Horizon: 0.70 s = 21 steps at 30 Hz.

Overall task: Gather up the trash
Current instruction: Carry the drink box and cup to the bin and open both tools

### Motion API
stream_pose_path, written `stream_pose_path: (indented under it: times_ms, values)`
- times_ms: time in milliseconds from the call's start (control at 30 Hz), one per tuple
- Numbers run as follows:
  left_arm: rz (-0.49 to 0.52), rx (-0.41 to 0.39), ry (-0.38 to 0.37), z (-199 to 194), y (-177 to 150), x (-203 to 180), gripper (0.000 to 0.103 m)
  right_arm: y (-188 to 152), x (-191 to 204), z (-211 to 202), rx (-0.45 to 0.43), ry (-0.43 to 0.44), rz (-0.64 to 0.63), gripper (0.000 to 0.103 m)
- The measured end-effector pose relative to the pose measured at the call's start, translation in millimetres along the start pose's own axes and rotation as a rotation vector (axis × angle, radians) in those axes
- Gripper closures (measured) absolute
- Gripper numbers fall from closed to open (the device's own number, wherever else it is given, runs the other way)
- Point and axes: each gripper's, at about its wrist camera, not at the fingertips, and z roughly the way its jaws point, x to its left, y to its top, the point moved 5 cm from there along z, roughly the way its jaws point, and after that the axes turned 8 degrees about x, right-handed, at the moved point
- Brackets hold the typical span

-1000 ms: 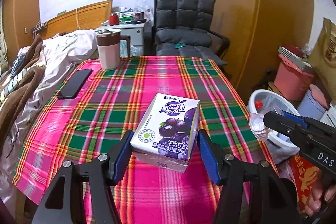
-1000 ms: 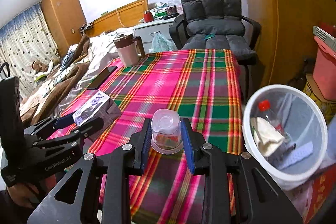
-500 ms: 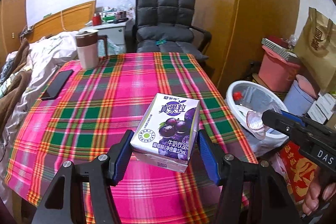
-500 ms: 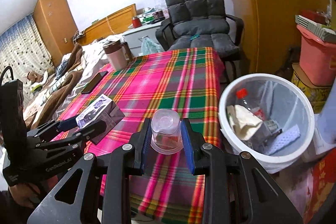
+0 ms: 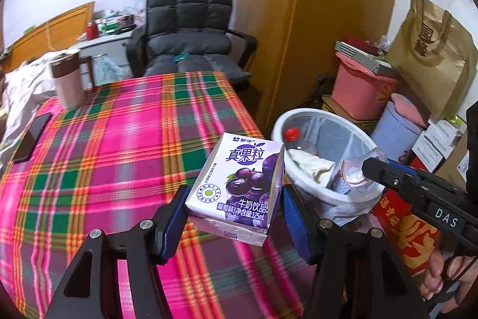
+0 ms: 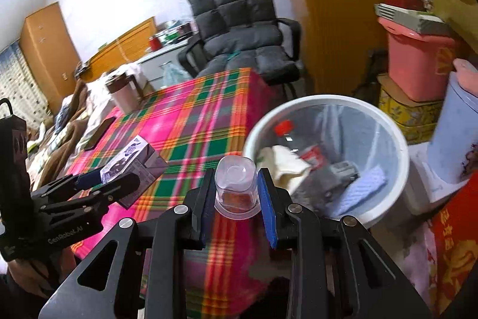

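Observation:
My left gripper (image 5: 234, 217) is shut on a purple grape milk carton (image 5: 239, 184), held above the plaid tablecloth (image 5: 119, 145) near its right edge. The same carton (image 6: 131, 160) shows at the left of the right wrist view, in the left gripper (image 6: 110, 178). My right gripper (image 6: 236, 199) is shut on a small clear plastic cup (image 6: 236, 184) with reddish residue, close to the near-left rim of the white trash bin (image 6: 400, 139). From the left wrist view the cup (image 5: 355, 172) hangs over the bin (image 5: 286, 121). The bin holds a red-capped bottle, paper and cloth.
A tumbler (image 5: 65, 79) and a dark phone (image 5: 30, 136) lie at the table's far left. A grey armchair (image 5: 191, 29) stands behind the table. Pink tub (image 5: 361, 85), blue container (image 5: 394, 130), brown paper bag (image 5: 433, 56) and boxes crowd the floor beyond the bin.
Both grippers have swung right with their loads. The bin has grown larger and nearer the centre in both views; the cup now hangs by the bin's rim.

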Motion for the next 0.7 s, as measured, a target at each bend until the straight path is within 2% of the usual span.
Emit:
stream_pose_path:
  times_ms: [333,700]
  values:
    - [0.103,0.046,-0.101,44,21,-49,0.042,4,-49,3,0.009,-0.063,0.088,0.072]
    - [0.163,0.091,-0.168,87,41,-84,0.042,3,-82,12,0.037,-0.101,0.135,0.072]
